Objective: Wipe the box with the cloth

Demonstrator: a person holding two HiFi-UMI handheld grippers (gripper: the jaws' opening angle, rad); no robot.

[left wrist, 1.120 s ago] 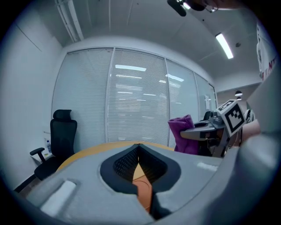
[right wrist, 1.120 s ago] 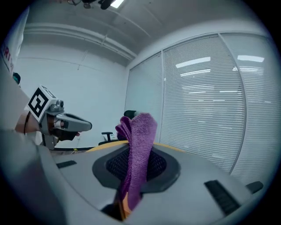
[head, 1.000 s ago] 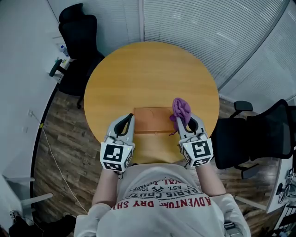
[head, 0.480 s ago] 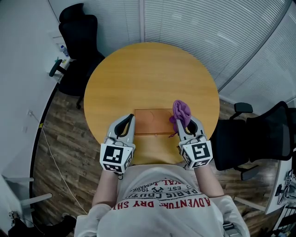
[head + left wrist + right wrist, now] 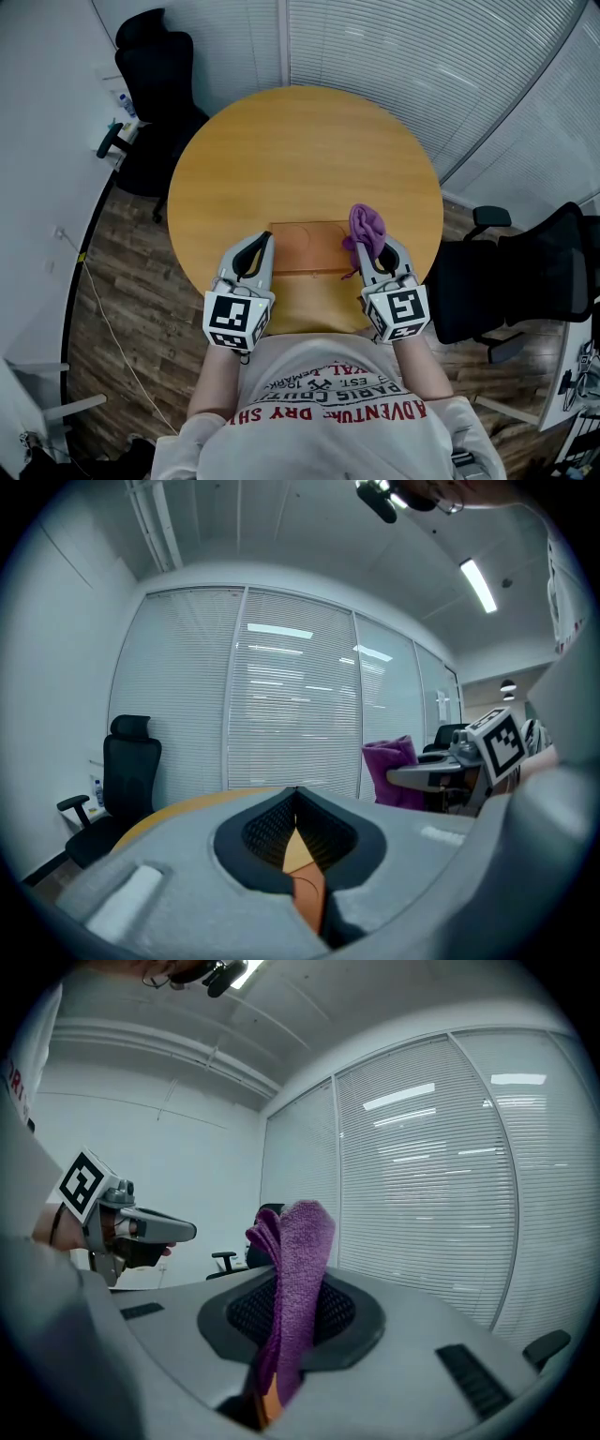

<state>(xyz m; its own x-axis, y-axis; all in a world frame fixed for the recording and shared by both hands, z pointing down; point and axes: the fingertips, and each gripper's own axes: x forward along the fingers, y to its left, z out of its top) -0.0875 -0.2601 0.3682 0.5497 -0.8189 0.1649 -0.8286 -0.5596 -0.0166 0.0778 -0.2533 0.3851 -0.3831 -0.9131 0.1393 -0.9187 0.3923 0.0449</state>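
Note:
A flat brown box [image 5: 311,247] lies on the round wooden table [image 5: 305,159] near its front edge. My right gripper [image 5: 379,249] is shut on a purple cloth [image 5: 367,226], held at the box's right edge; in the right gripper view the cloth [image 5: 293,1283] stands up between the closed jaws. My left gripper [image 5: 258,246] sits shut at the box's left edge with nothing in it. In the left gripper view its jaws [image 5: 298,803] meet, and the cloth [image 5: 393,773] shows at the right.
A black office chair [image 5: 159,89] stands behind the table at the left, and another [image 5: 525,277] to the right. Window blinds run along the back. The far part of the table is bare wood.
Barely anything has moved; the right gripper with the cloth has shifted very slightly toward the box.

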